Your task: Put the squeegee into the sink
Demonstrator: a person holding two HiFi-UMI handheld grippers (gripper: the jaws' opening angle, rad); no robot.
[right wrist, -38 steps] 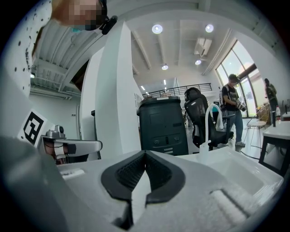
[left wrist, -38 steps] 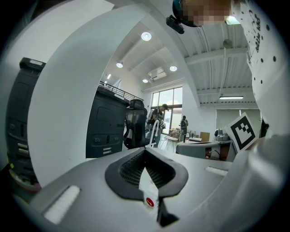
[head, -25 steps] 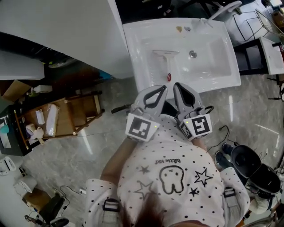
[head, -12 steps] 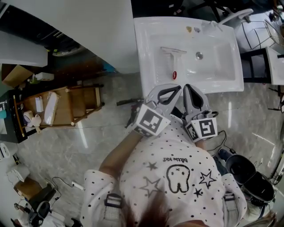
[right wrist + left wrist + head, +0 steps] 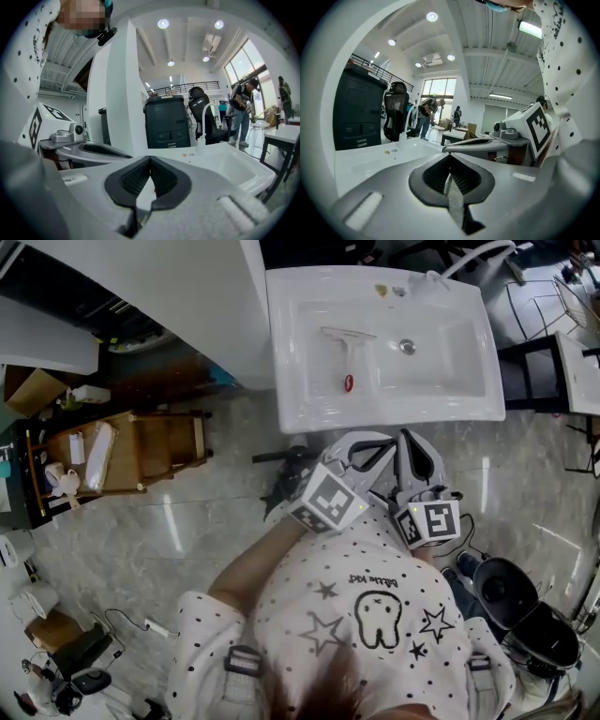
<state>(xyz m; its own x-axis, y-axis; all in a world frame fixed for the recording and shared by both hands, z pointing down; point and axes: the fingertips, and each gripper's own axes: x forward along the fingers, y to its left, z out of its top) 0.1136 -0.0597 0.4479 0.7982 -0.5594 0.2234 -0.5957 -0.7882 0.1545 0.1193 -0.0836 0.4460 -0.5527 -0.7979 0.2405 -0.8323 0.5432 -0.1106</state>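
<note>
The left tool [image 5: 450,158] has its jaws together, with nothing between them. The white sink [image 5: 370,159] lies beyond; the right tool [image 5: 461,145] is right of the sink.

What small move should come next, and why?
Probably none for the task: I would just lower both grippers and rest. The squeegee lies inside the sink, touched by neither. The left gripper and right gripper are shut, empty, and short of the sink's front rim.
</note>
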